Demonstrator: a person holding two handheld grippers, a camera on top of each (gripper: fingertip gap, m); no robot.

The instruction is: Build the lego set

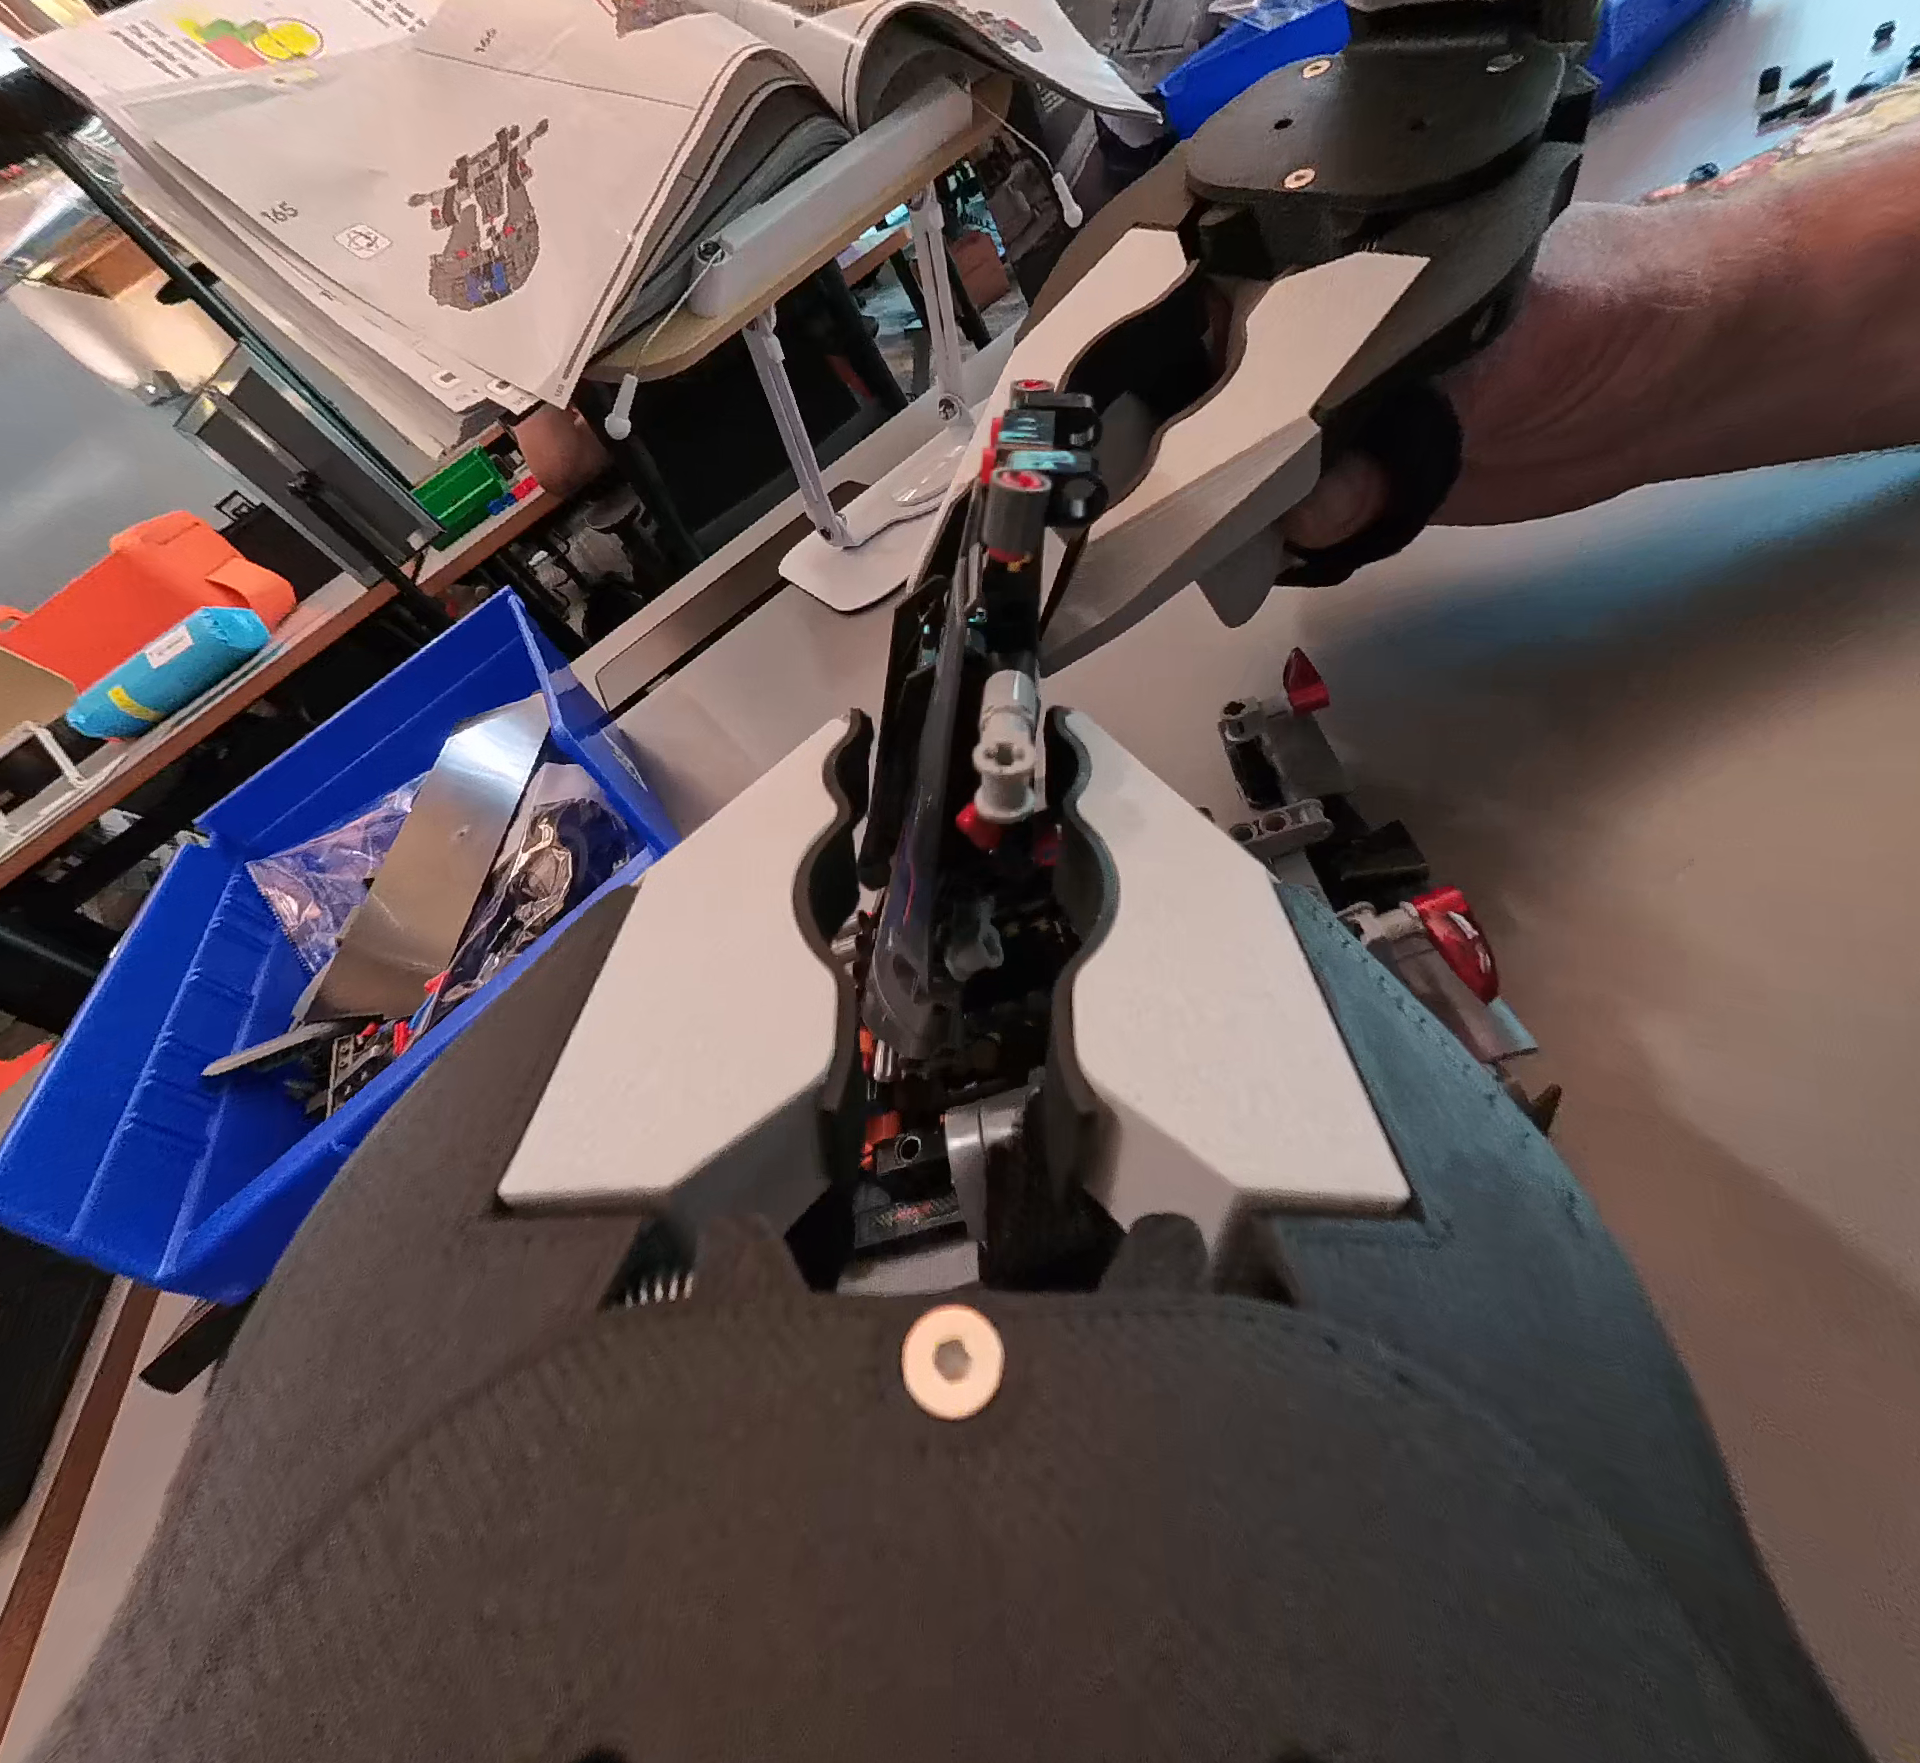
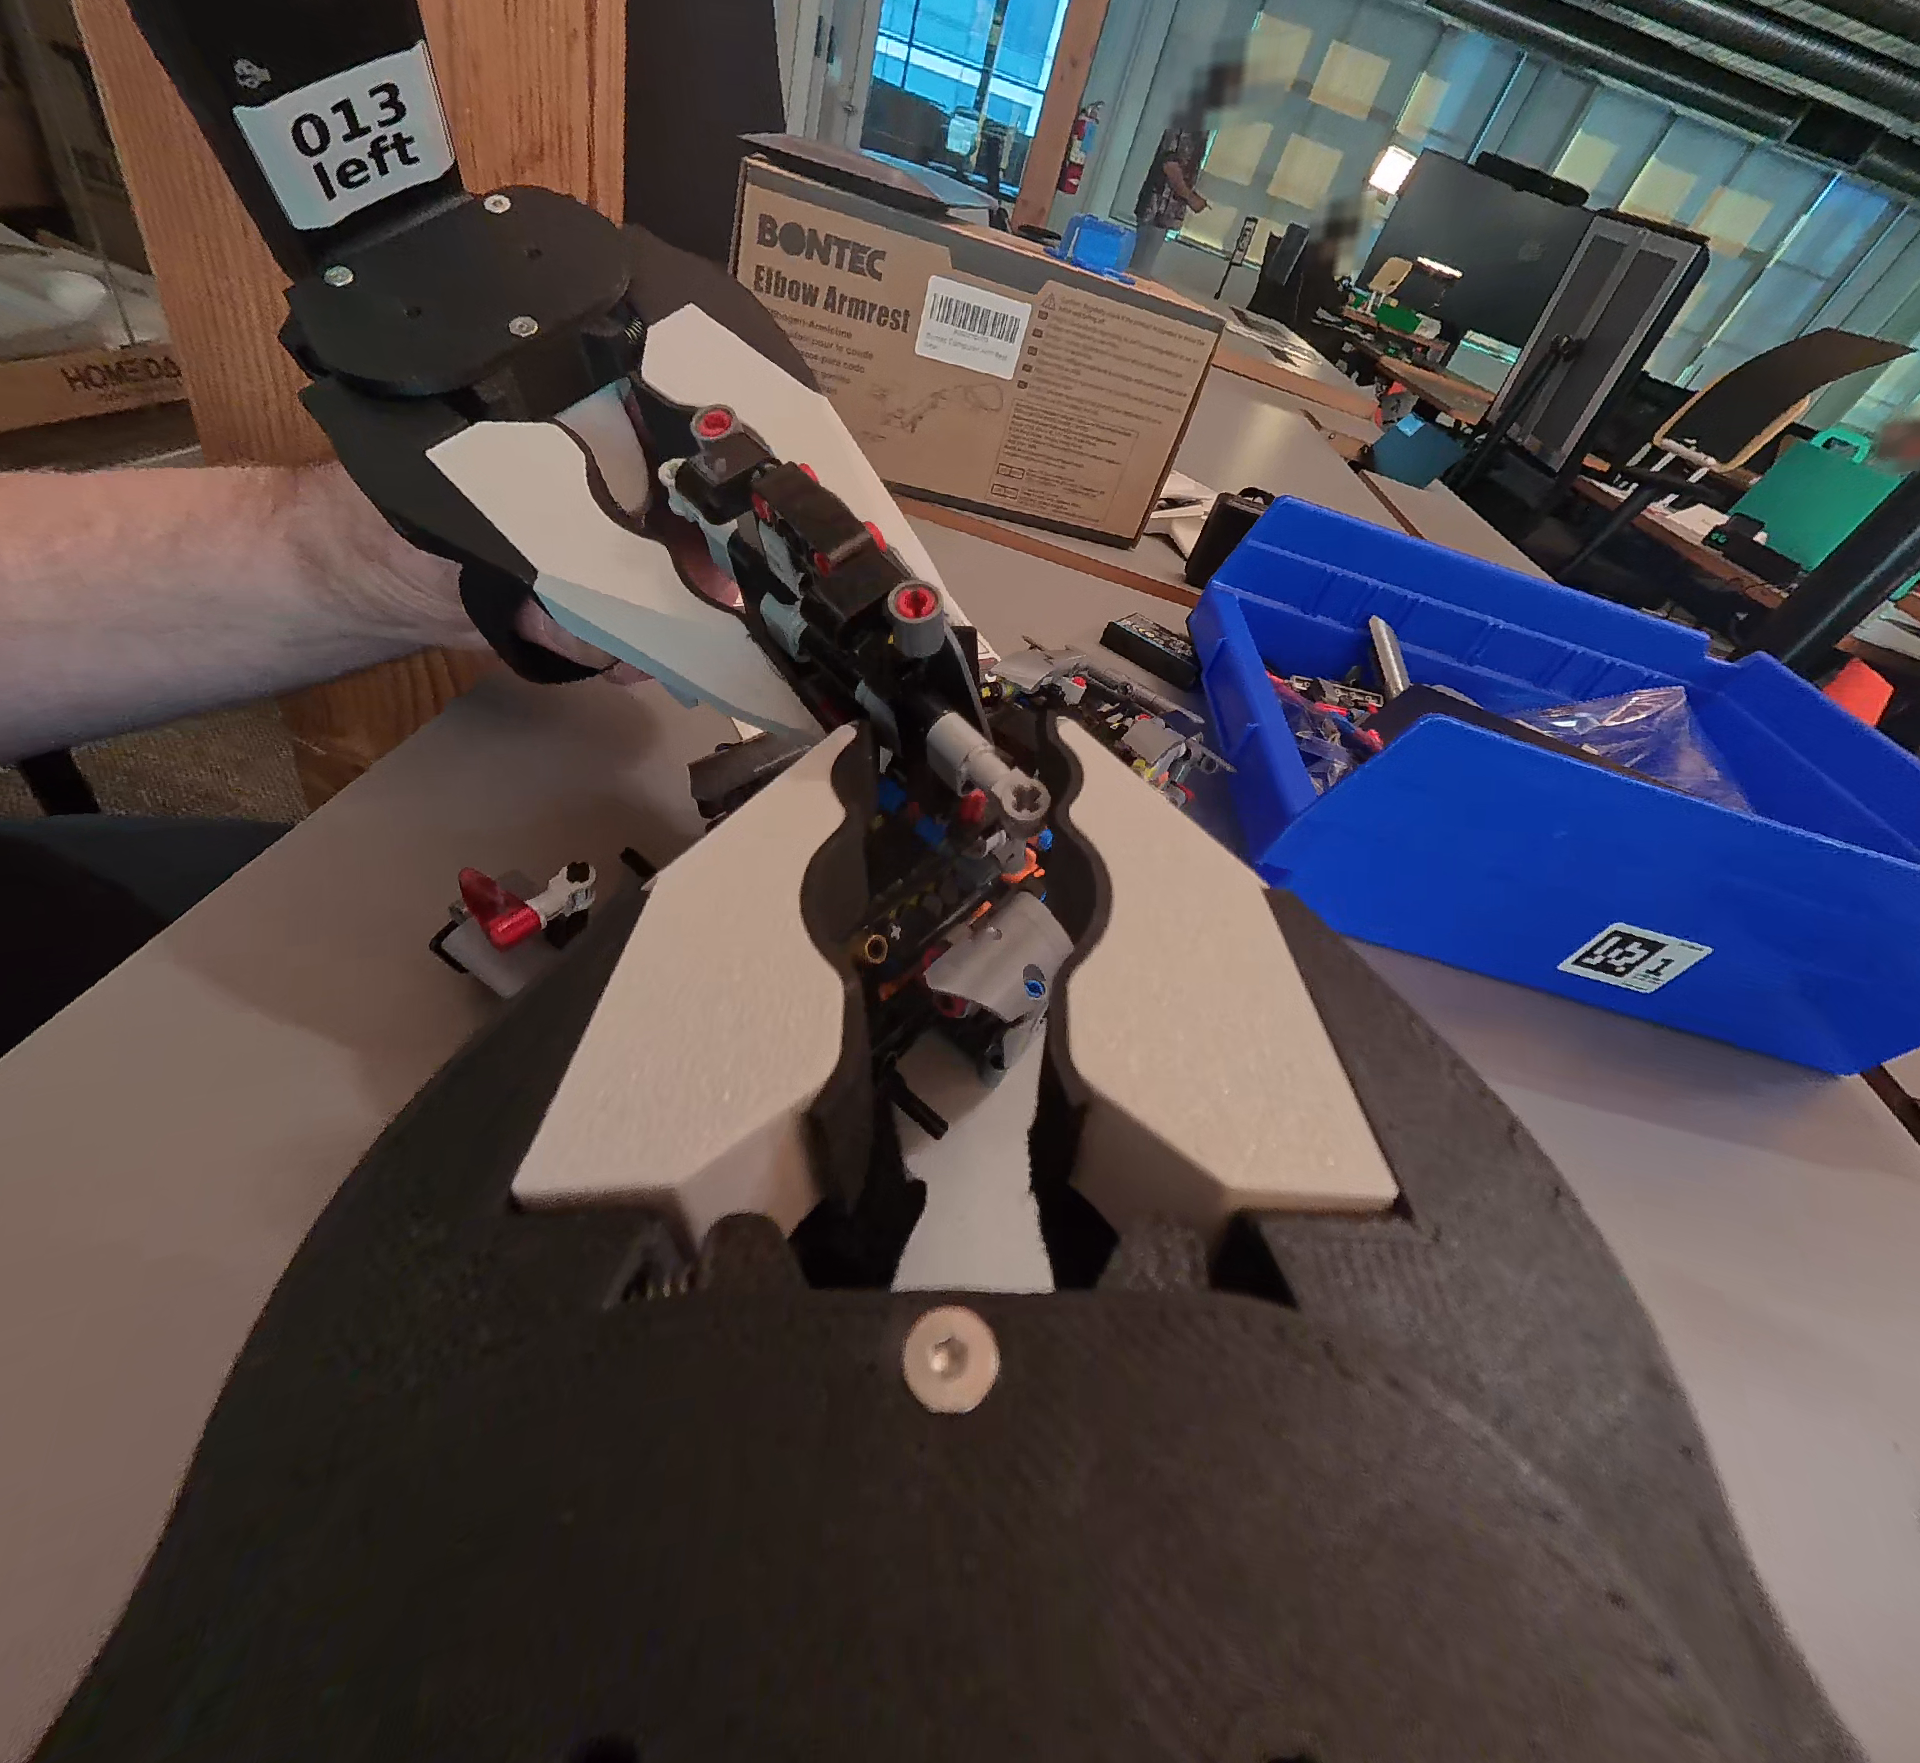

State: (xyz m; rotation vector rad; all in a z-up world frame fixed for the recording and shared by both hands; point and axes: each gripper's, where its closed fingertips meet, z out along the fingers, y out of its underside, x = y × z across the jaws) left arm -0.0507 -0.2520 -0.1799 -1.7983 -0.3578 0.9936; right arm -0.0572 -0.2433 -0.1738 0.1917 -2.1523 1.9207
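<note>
Two grippers on one long black lego model [image 1: 971, 778], held up off the grey table [image 1: 1558, 882] between them. Left gripper [image 1: 961, 757] nearly closed, pinching the near end of the model between its white fingers [image 1: 727, 965]; right gripper [image 2: 951, 768] likewise narrowed onto the other end, with a grey axle piece [image 2: 1023, 794] poking out at its fingertips. Judged light but brittle: a stiff spine of beams and pins, with red-tipped connectors [image 2: 914, 607] and small stubs sticking out that look likely to pop loose under a twist or a hard squeeze. Best taken by the solid black beams along the middle, not by the grey axle or the red ends, and kept in line between both grips so no bending load falls on the joints. Smooth plastic, so probably a little slippery against the flat pads. Loose sub-assemblies with red parts [image 2: 509, 913] lying on the table just beside, a blue bin [image 2: 1558, 861] of spare parts and bags near, and an open instruction booklet [image 1: 499, 134] propped on a stand behind.
</note>
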